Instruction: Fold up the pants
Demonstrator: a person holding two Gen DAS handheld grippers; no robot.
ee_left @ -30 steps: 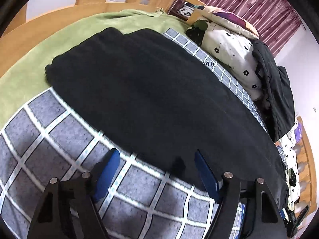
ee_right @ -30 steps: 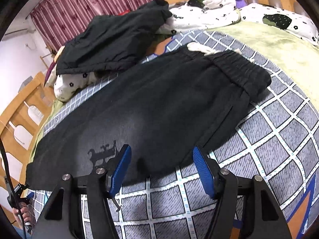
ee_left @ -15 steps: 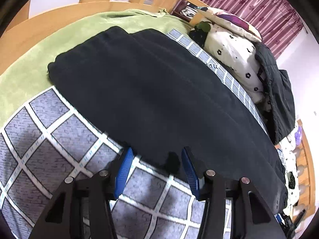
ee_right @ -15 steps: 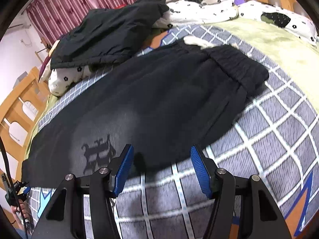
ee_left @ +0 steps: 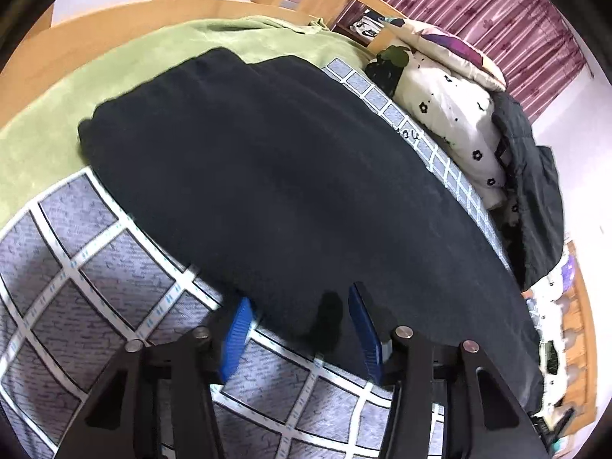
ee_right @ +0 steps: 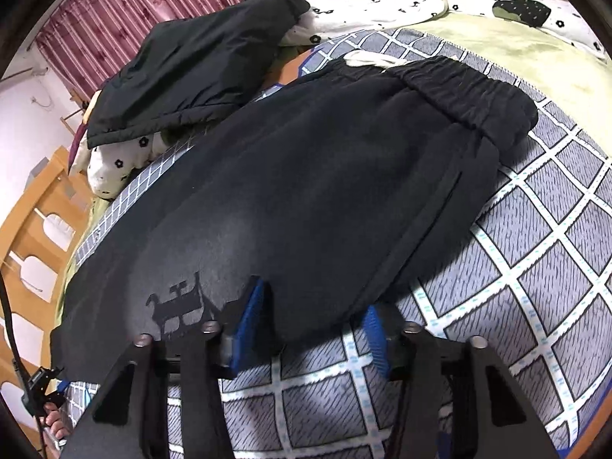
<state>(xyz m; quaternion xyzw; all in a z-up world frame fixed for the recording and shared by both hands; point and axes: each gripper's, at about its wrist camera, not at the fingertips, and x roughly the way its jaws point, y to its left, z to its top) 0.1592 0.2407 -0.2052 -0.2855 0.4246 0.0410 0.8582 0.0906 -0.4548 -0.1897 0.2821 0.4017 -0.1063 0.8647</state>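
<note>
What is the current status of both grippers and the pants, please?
Left gripper and right gripper closing, near edge of black pants between jaws. Pants flat on checked sheet. Nothing in the way.

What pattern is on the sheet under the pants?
The sheet is grey with a white grid; clearest in the right wrist view.

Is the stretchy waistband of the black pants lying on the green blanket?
No, the waistband of the black pants rests on the grey checked mat, with the green blanket farther back.
</note>
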